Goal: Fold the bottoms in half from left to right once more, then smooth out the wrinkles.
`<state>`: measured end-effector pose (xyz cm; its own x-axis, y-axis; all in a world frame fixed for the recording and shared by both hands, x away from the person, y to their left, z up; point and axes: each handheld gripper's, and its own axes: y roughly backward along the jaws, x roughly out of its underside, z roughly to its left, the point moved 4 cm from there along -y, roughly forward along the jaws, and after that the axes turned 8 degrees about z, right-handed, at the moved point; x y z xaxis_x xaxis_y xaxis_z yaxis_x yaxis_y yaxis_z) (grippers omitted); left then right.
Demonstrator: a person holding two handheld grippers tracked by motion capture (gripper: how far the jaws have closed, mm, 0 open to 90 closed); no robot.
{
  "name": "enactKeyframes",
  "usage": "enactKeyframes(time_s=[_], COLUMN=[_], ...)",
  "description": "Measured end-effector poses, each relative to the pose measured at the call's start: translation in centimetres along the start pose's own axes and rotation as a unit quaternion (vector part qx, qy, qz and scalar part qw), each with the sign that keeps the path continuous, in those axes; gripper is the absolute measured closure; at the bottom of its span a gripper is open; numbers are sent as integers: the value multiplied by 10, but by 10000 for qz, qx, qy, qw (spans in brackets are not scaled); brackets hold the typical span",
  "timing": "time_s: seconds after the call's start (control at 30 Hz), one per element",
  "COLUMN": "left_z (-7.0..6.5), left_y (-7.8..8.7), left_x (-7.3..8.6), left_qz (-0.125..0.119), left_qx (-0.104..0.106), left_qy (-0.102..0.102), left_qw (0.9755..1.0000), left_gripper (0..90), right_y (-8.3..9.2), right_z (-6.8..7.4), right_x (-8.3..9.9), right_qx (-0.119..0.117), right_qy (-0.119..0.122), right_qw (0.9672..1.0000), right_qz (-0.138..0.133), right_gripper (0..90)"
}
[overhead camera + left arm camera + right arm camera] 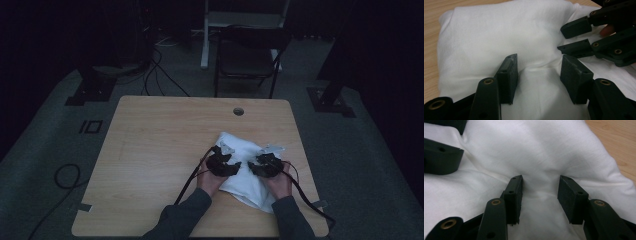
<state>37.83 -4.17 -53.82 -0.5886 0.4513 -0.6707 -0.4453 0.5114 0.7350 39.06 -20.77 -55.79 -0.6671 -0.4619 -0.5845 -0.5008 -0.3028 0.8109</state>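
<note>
left gripper (537,72): chunky black jaws spread, tips denting the cloth
right gripper (540,191): same, spread
cloth (240,162): soft white, rumpled
table (160,145): pale wood

A soft white cloth garment (243,167), crumpled and loosely folded into a rumpled, roughly oblong heap with shallow creases across its smooth top, lies flat on the light wooden table (160,150), toward its near right part, one folded edge at the far end.
</note>
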Motion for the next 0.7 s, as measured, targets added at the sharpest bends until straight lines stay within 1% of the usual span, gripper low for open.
enactKeyframes(time_s=[0.07, 0.17, 0.23, 0.33, 0.43, 0.47, 0.5, 0.53, 0.57, 0.63, 0.7], left_z=[0, 1, 5, 16, 27, 31, 31, 38, 42, 48, 50], left_y=[2, 5, 8, 15, 22, 25, 25, 29, 31, 35, 42], left_x=[2, 5, 8, 13, 18, 20, 20, 23, 24, 25, 23], left_qz=[-16, -34, -37, -59, -105, -102, -102, -121, -157, -257, -386], left_qx=[2, -70, -55, 30, 51, 14, 14, -72, -110, -111, -36], left_qy=[76, 92, 95, 177, 240, 248, 248, 292, 323, 426, 462], left_qw=[10000, 9999, 9999, 9998, 9996, 9996, 9996, 9995, 9993, 9987, 9982], left_gripper=[481, 481, 481, 482, 481, 482, 481, 481, 480, 473, 458], right_y=[-2, -7, -10, -15, -21, -23, -23, -28, -30, -31, -22], right_z=[0, 0, 2, 5, 12, 15, 15, 21, 24, 28, 29], right_x=[-2, -5, -8, -14, -22, -25, -25, -32, -36, -45, -51], right_qx=[-64, -170, -233, -347, -456, -482, -482, -525, -506, -348, -210], right_qy=[12, 30, 44, 48, 82, 88, 88, 161, 229, 357, 294], right_qw=[10000, 9998, 9997, 9992, 9987, 9986, 9986, 9982, 9981, 9983, 9984], right_qz=[-3, -35, -94, -172, -209, -220, -220, -242, -271, -315, -424], right_gripper=[538, 539, 539, 539, 539, 539, 539, 534, 520, 454, 385])
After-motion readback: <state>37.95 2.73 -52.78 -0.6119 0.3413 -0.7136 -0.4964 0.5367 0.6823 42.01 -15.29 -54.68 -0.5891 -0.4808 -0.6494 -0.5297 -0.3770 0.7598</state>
